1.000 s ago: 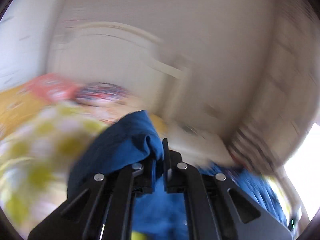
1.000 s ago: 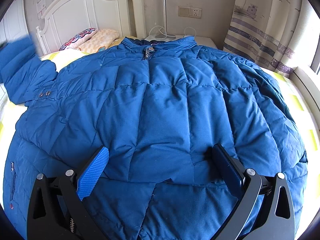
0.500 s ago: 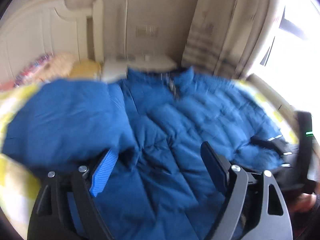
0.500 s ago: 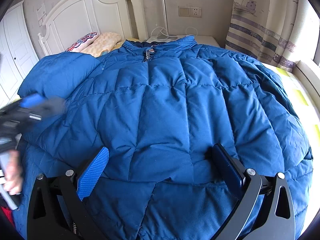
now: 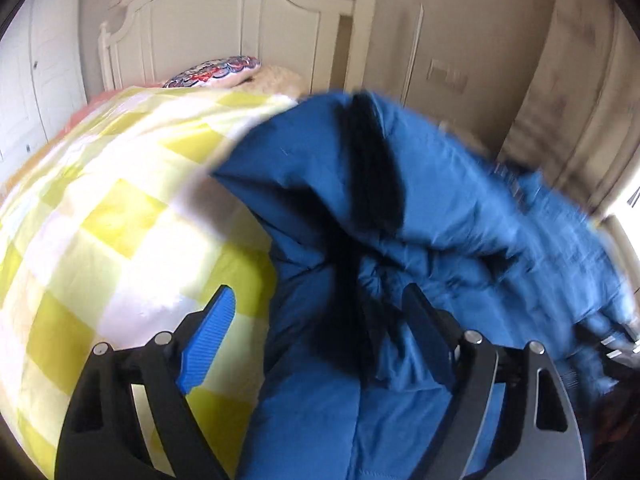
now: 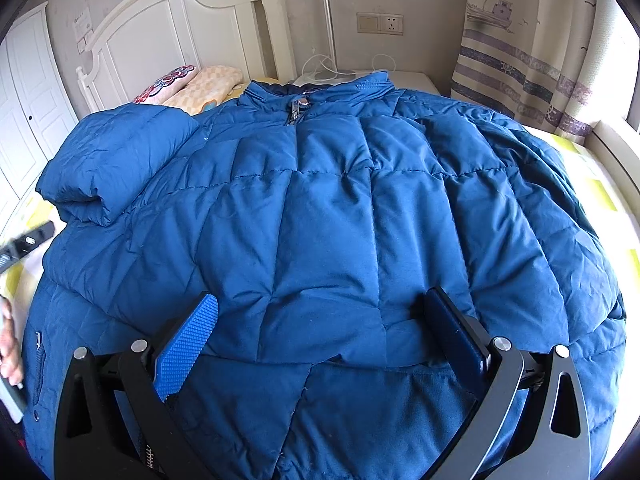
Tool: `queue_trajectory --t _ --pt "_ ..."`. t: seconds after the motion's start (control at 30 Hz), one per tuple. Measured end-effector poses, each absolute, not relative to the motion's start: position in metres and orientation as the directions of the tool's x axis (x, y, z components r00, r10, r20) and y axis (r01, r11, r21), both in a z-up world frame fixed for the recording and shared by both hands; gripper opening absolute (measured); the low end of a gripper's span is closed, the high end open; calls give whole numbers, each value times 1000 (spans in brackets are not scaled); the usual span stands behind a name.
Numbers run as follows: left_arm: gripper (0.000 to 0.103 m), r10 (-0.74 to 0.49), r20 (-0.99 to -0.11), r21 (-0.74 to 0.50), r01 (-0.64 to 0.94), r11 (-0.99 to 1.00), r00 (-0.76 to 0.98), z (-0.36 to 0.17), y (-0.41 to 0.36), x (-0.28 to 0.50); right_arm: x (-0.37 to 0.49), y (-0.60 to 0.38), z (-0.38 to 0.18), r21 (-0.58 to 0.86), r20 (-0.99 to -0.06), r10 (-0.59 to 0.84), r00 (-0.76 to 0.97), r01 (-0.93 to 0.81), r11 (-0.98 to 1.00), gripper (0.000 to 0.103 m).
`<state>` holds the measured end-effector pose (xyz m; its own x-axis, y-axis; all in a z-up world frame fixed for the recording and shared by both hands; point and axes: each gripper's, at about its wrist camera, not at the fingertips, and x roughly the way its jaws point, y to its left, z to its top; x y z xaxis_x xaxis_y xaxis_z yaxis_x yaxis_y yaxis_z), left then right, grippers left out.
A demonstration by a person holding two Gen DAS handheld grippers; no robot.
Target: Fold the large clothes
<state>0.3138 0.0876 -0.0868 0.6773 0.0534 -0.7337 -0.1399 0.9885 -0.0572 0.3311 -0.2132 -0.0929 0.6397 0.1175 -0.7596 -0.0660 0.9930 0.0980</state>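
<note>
A big blue quilted jacket (image 6: 328,208) lies front up on the bed, collar toward the headboard. Its left sleeve (image 6: 116,156) is folded in over the shoulder. My right gripper (image 6: 320,320) is open and empty, low over the jacket's hem. My left gripper (image 5: 320,312) is open and empty at the jacket's left edge (image 5: 360,240), over the seam between jacket and bedspread; that view is blurred. The left gripper also shows at the left rim of the right wrist view (image 6: 28,244).
A yellow and white checked bedspread (image 5: 100,232) covers the bed. Pillows (image 6: 188,84) lie by the white headboard (image 6: 172,20). A nightstand (image 6: 408,80) and striped curtain (image 6: 516,64) are at the back right. White wardrobe doors (image 6: 24,92) stand at the left.
My left gripper let go of the sleeve, which now lies folded over the jacket's shoulder, and drew back to the jacket's left edge. My right gripper stayed put.
</note>
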Motion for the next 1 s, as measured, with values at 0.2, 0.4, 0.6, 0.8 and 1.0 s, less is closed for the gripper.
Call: queue_trajectory --t 0.2,0.4,0.6,0.8,1.0 --pt "94 -12 -771 -153 -167 974 637 -110 107 317 331 -208 -93 68 -763 92 640 -62 996 98" --pt "96 -10 -771 -158 -175 972 637 -116 113 318 308 -194 -71 14 -656 80 751 -94 995 98" --pt "96 61 -742 -111 -212 971 668 -102 111 304 304 -125 -51 -146 -601 128 789 -266 953 81" --pt "96 67 -744 -128 -240 962 665 -100 120 299 339 -54 -54 -229 -645 200 737 -436 870 78" --pt "96 71 -751 -129 -251 959 657 -101 121 302 369 -22 -60 -248 -679 193 708 -469 848 68"
